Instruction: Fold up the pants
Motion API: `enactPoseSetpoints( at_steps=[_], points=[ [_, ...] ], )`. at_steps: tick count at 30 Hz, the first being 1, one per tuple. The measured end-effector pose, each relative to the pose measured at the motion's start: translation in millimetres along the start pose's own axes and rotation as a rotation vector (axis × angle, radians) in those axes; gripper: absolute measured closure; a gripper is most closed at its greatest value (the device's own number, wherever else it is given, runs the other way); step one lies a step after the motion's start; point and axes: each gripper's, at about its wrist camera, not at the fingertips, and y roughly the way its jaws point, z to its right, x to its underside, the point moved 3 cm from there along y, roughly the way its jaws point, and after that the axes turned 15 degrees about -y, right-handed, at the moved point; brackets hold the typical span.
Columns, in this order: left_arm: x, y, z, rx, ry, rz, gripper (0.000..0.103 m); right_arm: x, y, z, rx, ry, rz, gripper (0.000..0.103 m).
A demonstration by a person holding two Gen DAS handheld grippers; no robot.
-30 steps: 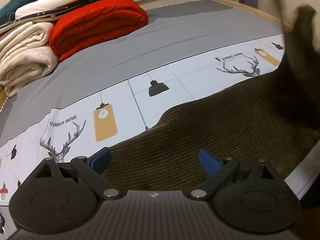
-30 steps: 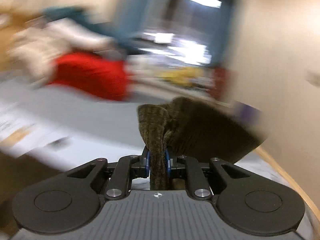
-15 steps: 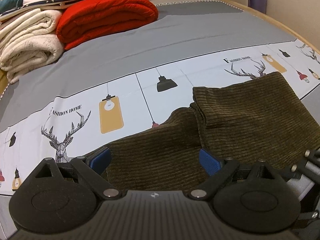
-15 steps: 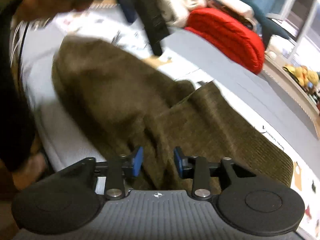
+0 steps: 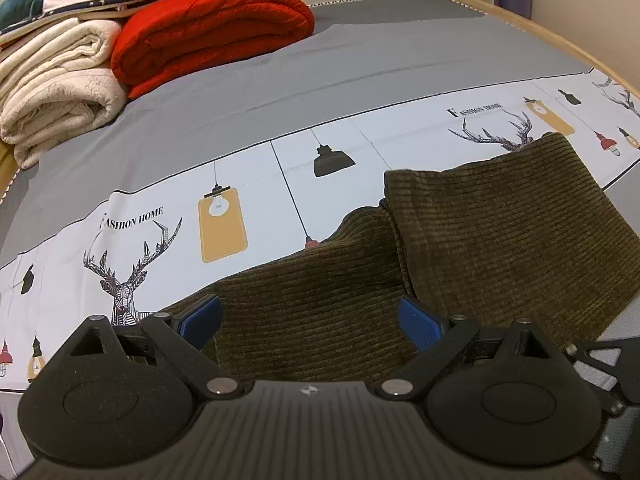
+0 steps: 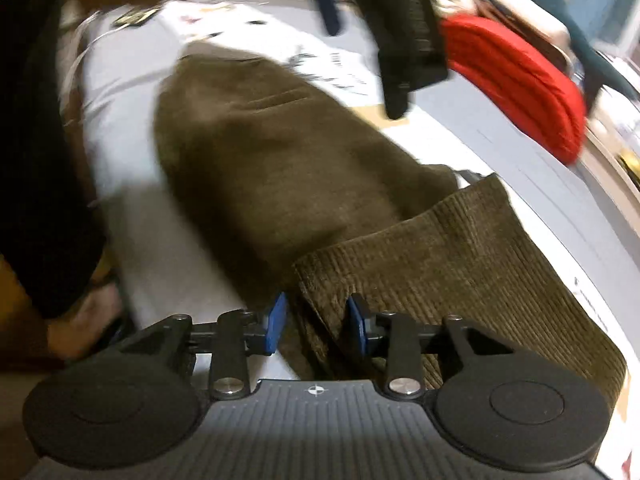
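Note:
Olive corduroy pants [image 5: 500, 232] lie on the printed bed sheet [image 5: 360, 92], one leg end doubled back over the rest with its fold edge toward the left. My left gripper [image 5: 310, 320] hovers open just above the lower layer, blue pads wide apart and nothing pinched. In the right wrist view the pants [image 6: 260, 152] stretch away, and the doubled layer [image 6: 460, 264] ends at my right gripper [image 6: 316, 320]. Its jaws are closing, with the layer's corner between the pads but gaps still showing. The left gripper's black body [image 6: 404, 32] shows at the top there.
A folded red blanket [image 5: 208, 28] and cream blankets [image 5: 52, 88] are stacked at the bed's far left. A wooden bed rail [image 5: 560, 40] runs along the far right. A person's dark sleeve [image 6: 36, 160] fills the left of the right wrist view.
My right gripper swung the pinched leg end over and down onto the pants, then opened off it. The doubled layer now lies flat. The left gripper stayed put.

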Motion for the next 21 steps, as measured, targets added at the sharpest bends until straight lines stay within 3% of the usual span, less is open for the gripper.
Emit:
enactPoseSetpoints(
  at_steps=[4,7,9,11,13,17,18,20,21],
  points=[
    [-2,0,3,0.006,-0.005,0.001,0.006,6,-15,5,-0.040,0.040,0.035,0.067],
    [-2,-1,10,0.014,0.010,0.004,0.006,11,-26,23,0.005,0.152,0.072,0.068],
    [-2,0,16,0.020,0.023,0.006,0.006,17,-26,31,0.007,0.209,0.050,0.067],
    [-2,1,21,0.025,0.034,0.005,0.006,24,-18,30,-0.055,0.223,-0.005,0.066],
    [-2,3,24,0.026,0.039,-0.001,0.006,27,-24,32,-0.060,0.231,0.006,0.067],
    [-2,3,32,0.053,0.048,-0.006,0.007,40,-55,75,-0.044,0.494,0.083,0.065],
    [-2,3,35,0.074,0.054,-0.010,0.010,48,-63,88,-0.013,0.571,0.089,0.064],
    [1,1,41,0.137,0.054,-0.035,0.041,67,-84,114,0.063,0.709,0.087,0.058],
    [2,1,44,0.168,0.047,-0.054,0.050,77,-96,127,0.110,0.782,0.075,0.055]
  ],
)
